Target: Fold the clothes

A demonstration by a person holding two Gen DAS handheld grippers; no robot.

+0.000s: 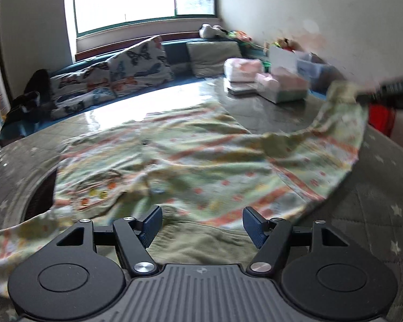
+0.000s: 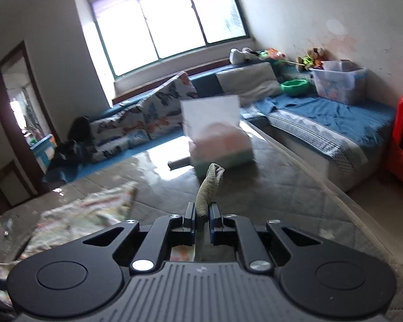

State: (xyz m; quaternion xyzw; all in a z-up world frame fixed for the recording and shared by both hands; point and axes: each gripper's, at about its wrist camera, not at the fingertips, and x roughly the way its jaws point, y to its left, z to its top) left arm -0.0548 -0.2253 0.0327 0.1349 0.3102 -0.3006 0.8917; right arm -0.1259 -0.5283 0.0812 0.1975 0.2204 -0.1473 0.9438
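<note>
Left hand-held gripper (image 1: 202, 224) spread wide, nothing between the pads, low over the near hem of the patterned garment (image 1: 180, 166) spread on the bench (image 1: 268, 112). Right hand-held gripper (image 2: 202, 218) pressed together, pinching a ribbed cuff, sleeve lifted. Step: folding the sleeve inward. Next: left pins the body, right carries the sleeve across

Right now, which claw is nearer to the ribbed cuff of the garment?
Right. The right claw is shut on the ribbed cuff; the left claw is open over the garment's body, away from that cuff.
</note>
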